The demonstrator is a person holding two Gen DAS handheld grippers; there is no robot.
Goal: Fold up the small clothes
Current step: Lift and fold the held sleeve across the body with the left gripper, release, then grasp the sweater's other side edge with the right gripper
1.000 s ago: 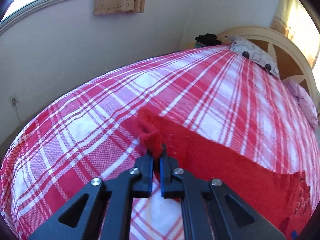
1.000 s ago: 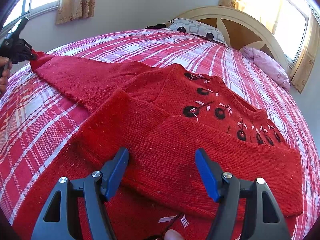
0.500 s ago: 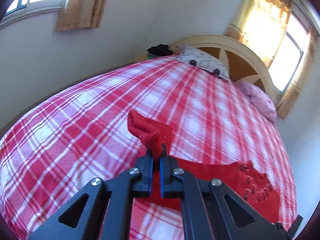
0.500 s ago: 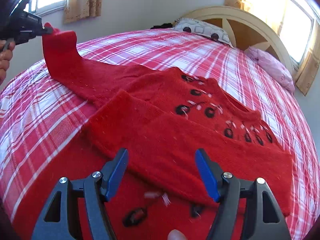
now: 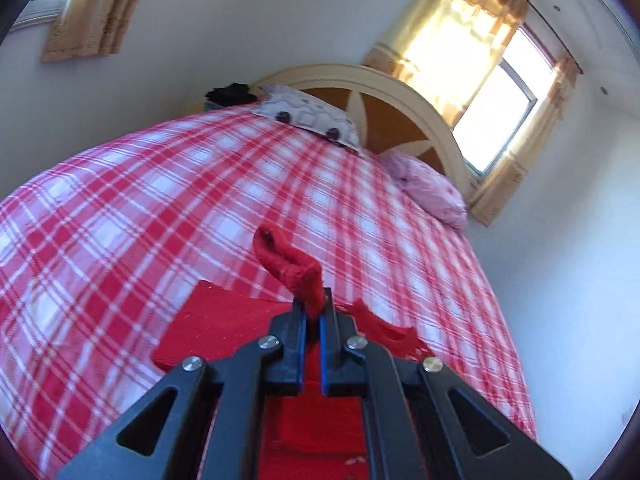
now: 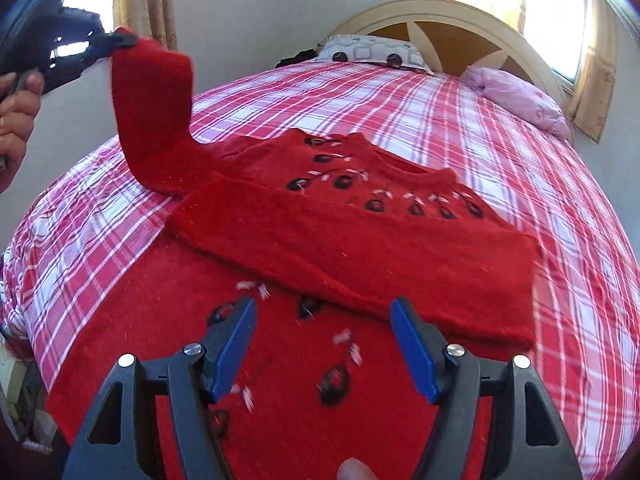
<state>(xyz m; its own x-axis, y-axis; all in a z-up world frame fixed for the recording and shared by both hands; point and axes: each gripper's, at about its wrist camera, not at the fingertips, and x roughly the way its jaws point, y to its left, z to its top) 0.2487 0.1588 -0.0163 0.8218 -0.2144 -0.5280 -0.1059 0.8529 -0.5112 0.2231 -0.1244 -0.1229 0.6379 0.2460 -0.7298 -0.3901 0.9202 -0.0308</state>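
Observation:
A red knitted sweater (image 6: 360, 240) with dark cherry embroidery lies on the red-and-white plaid bedspread (image 6: 440, 120). One sleeve (image 6: 400, 280) is folded across its chest. My left gripper (image 5: 314, 304) is shut on the cuff of the other sleeve (image 5: 292, 264). In the right wrist view that gripper (image 6: 120, 40) holds the sleeve (image 6: 152, 112) lifted high above the bed at the upper left. My right gripper (image 6: 324, 344) stands open just above the sweater's lower body, with nothing between its blue pads.
A cream arched headboard (image 6: 460, 28) stands at the far end, with a patterned pillow (image 6: 372, 54) and a pink pillow (image 6: 520, 98) before it. Curtained windows (image 5: 492, 108) are behind. A person's hand (image 6: 16, 120) grips the left tool. The bed's near edge (image 6: 20, 320) drops at the left.
My left gripper has risen and swung toward the sweater's middle, lifting the sleeve off the bed. My right gripper has drawn back toward the hem, staying open.

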